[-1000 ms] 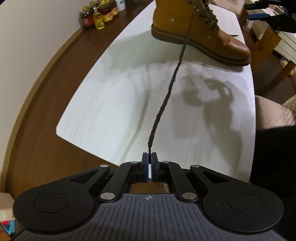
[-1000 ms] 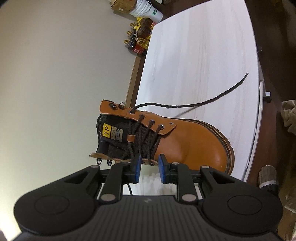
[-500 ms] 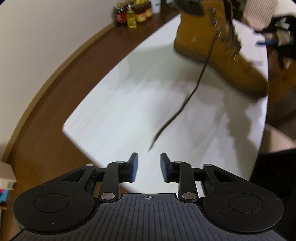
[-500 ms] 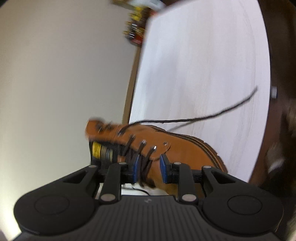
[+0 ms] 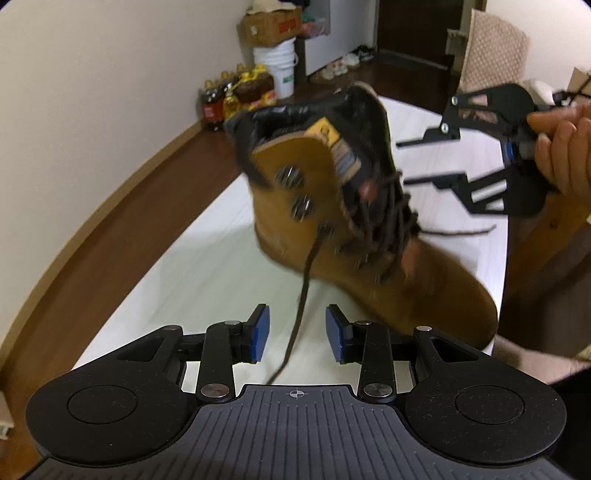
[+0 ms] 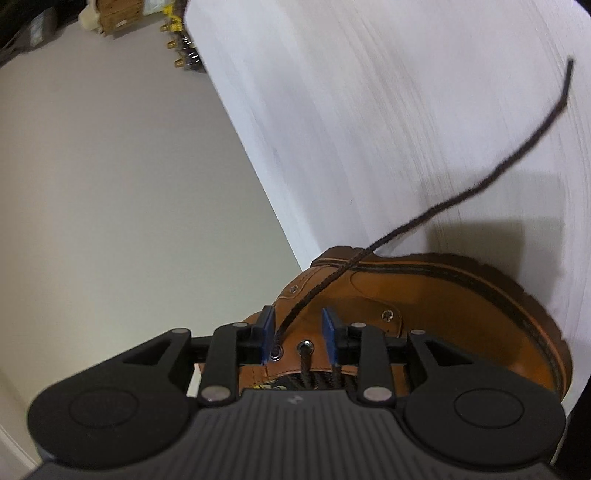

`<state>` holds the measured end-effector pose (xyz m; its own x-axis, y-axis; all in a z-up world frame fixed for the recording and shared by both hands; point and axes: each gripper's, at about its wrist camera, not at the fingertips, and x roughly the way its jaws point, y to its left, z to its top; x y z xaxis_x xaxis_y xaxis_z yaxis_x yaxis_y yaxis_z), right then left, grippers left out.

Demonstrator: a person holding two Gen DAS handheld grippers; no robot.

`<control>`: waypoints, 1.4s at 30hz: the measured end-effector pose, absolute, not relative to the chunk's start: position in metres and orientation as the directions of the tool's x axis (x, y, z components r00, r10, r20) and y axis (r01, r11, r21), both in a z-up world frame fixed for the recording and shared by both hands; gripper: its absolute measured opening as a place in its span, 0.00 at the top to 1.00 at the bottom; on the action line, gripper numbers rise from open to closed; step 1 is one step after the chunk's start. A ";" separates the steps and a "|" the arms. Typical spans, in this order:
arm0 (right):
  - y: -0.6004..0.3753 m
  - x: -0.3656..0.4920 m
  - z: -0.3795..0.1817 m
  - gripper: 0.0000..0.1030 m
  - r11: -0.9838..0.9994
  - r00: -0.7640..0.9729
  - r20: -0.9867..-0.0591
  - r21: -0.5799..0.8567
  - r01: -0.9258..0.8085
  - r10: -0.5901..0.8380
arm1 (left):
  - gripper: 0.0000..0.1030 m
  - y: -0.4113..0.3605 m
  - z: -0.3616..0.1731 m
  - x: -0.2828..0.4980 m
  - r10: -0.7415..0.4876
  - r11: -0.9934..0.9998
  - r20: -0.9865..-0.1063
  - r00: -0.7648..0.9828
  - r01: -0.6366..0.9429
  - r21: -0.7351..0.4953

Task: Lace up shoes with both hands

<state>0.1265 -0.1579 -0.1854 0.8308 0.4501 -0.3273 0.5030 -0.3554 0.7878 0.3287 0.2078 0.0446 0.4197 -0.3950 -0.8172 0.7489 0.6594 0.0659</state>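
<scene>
A tan leather boot [image 5: 332, 236] with dark brown laces stands on the white table [image 5: 207, 280], blurred by motion. One loose lace end [image 5: 301, 302] hangs from an upper eyelet and runs down between the pads of my left gripper [image 5: 297, 334], which is open and not clamping it. My right gripper [image 6: 297, 334] is open right over the boot's upper eyelets [image 6: 306, 346]. The same lace [image 6: 480, 184] trails from the boot [image 6: 424, 295] out across the table. In the left wrist view a hand holds the right gripper [image 5: 428, 162] past the boot.
Bottles [image 5: 236, 92], a white bucket [image 5: 277, 62] and a cardboard box [image 5: 269, 24] stand on the brown floor by the wall. A wooden chair [image 5: 546, 229] is at the table's right side. The table's near edge [image 5: 88, 350] lies just left of my left gripper.
My left gripper let go of the lace end, opened, and came close to the boot. My right gripper dropped right over the upper eyelets. The lace now lies slack.
</scene>
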 end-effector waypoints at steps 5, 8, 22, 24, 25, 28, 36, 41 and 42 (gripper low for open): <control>-0.148 0.136 -0.188 0.69 -0.389 0.839 -0.299 0.780 0.489 0.455 | 0.82 0.189 0.038 0.338 -0.408 0.623 -0.813 0.415 0.777 0.085; -0.144 0.141 -0.188 0.71 -0.384 0.844 -0.299 0.788 0.482 0.446 | 0.98 0.184 0.035 0.338 -0.397 0.603 -0.821 0.410 0.791 0.104; -0.155 0.110 -0.120 0.97 -0.057 0.856 -0.350 0.915 0.399 0.380 | 0.98 0.205 0.051 0.307 -0.416 0.598 -0.838 0.354 0.800 0.041; -0.143 0.105 -0.101 0.97 0.056 0.847 -0.350 0.932 0.359 0.399 | 0.97 0.208 0.054 0.304 -0.438 0.607 -0.834 0.334 0.795 -0.001; -0.136 0.103 -0.090 0.97 0.142 0.838 -0.355 0.935 0.326 0.414 | 0.96 0.210 0.056 0.302 -0.446 0.612 -0.834 0.326 0.791 -0.018; -0.102 0.108 -0.060 0.97 0.438 0.792 -0.413 0.874 0.208 0.449 | 0.93 0.216 0.060 0.298 -0.450 0.614 -0.833 0.323 0.789 -0.026; -0.062 0.107 -0.068 0.90 0.512 0.719 -0.474 0.837 0.190 0.508 | 0.75 0.230 0.068 0.287 -0.440 0.626 -0.830 0.343 0.780 -0.009; -0.077 0.083 -0.060 0.87 0.614 0.721 -0.555 0.756 0.229 0.414 | 0.73 0.227 0.067 0.281 -0.444 0.626 -0.825 0.350 0.780 -0.006; -0.083 0.079 -0.055 0.85 0.682 0.713 -0.594 0.696 0.224 0.372 | 0.73 0.226 0.067 0.280 -0.445 0.626 -0.824 0.351 0.780 -0.006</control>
<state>0.0790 -0.0828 -0.0547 0.7134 0.3716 -0.5942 0.2244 0.6821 0.6960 0.2798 0.2261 0.0668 0.3510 -0.4452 -0.8238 0.7801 0.6256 -0.0057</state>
